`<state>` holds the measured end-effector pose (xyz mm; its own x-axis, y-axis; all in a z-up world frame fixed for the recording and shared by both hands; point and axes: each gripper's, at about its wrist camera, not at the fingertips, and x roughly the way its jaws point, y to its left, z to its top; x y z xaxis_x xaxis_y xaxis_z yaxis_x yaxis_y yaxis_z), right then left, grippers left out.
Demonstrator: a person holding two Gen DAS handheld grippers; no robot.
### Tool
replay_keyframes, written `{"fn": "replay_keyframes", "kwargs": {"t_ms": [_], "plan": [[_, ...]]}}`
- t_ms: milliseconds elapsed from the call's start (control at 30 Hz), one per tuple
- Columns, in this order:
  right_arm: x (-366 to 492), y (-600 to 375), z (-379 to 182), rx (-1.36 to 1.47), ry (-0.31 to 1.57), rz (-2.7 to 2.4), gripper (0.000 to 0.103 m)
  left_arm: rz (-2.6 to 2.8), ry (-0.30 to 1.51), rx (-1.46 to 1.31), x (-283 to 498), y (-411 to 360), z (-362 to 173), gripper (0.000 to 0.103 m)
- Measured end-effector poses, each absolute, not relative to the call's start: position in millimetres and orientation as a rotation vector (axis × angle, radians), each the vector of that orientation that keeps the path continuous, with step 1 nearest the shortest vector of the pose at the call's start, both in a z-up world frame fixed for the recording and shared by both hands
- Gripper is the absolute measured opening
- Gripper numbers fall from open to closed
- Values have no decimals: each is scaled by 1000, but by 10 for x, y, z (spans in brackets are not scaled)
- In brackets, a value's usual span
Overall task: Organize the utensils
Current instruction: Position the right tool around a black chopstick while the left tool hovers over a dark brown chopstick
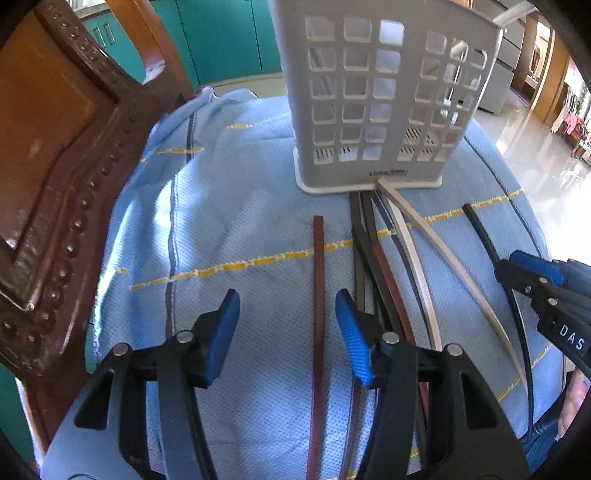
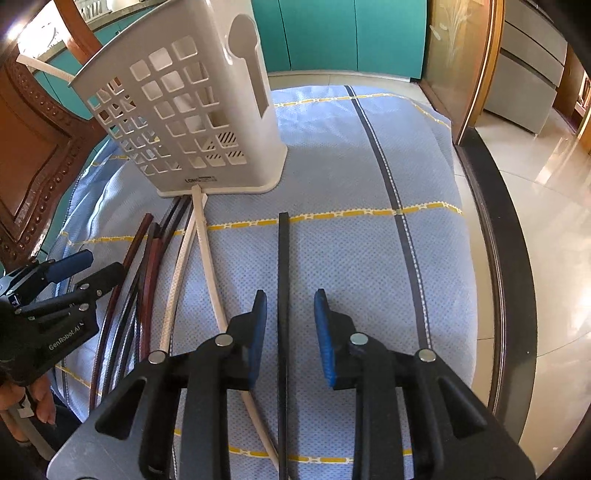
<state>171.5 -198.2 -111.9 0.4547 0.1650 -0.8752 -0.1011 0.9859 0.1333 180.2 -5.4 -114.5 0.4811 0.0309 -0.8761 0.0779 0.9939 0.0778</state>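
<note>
A white perforated utensil holder point(image 1: 380, 99) stands on the blue cloth point(image 1: 240, 206); it also shows in the right wrist view point(image 2: 192, 110). Several chopsticks lie on the cloth in front of it. My left gripper point(image 1: 288, 321) is open, its jaws either side of a reddish-brown chopstick point(image 1: 318, 295). My right gripper point(image 2: 290, 325) is open, its jaws either side of a black chopstick point(image 2: 283, 277). White chopsticks point(image 2: 203, 229) and dark ones point(image 1: 369, 251) lie bunched between the two grippers. One white stick point(image 2: 40, 66) pokes out of the holder's top.
A carved wooden chair back point(image 1: 55, 166) rises at the left. The table's dark rim point(image 2: 495, 229) runs along the right, with shiny floor tiles point(image 2: 554, 221) beyond. Teal cabinets point(image 2: 332, 33) stand behind.
</note>
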Motion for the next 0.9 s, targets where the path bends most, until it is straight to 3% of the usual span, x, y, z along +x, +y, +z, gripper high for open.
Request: {"fn": "replay_keyframes", "kwargs": {"t_ms": [900], "plan": [[1708,-1802,-1155,-93,1057,124,29,-34,1110,85,1885,-36,-1284,59]]}}
